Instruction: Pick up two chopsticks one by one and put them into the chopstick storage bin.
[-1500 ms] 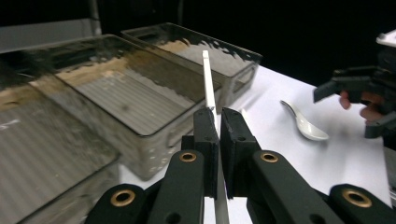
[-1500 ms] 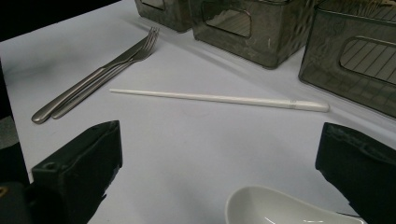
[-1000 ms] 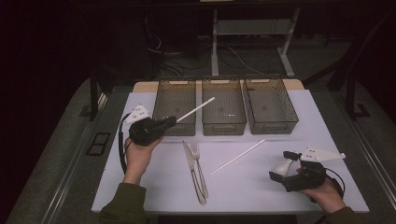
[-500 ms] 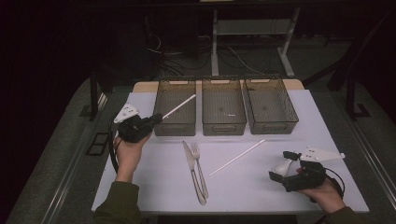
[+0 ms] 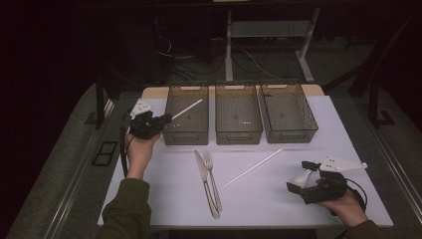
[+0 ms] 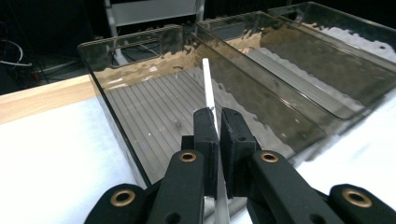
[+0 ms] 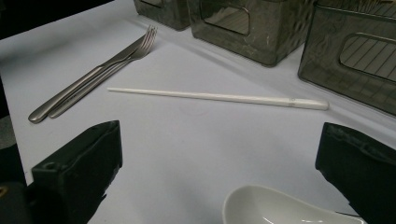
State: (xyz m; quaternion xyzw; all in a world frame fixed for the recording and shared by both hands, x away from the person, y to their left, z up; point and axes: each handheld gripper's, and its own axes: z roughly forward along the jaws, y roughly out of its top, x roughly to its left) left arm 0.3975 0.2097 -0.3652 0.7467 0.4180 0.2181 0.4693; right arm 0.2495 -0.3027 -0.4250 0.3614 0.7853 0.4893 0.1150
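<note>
1. While the left gripper [image 5: 166, 121] sits at the near left corner of the left bin [image 5: 187, 130], its jaws are clamped tight on a white chopstick [image 5: 187, 108].
2. Held chopstick slants up and away from the jaws, out over the left bin's inside, tip above the ribbed bin floor; in the left gripper view [image 6: 218, 135] the stick [image 6: 208, 88] runs between the two black pads and pokes out past them, no contact with the bin visible.
3. Left hand [image 5: 138, 152] wraps the gripper body from below, cable looping down at the table's left edge.
4. Right gripper [image 5: 297, 179] rests low at the near right of the white table [image 5: 174, 199], jaws spread wide, gripping nothing.
5. In the right gripper view, a white spoon [image 7: 285, 207] lies on the table between the open jaws, near the camera; touching the pads or not, cannot tell.
6. Second white chopstick [image 5: 253, 168] lies flat on the table in front of the middle bin [image 5: 238, 132], diagonal, well apart from both grippers.
7. Knife [image 5: 205, 180] and fork [image 5: 213, 179] lie side by side near table centre, touching or almost, left of that loose chopstick.
8. Three smoky clear bins in a row at the far side: left, middle, right bin [image 5: 288, 133].
</note>
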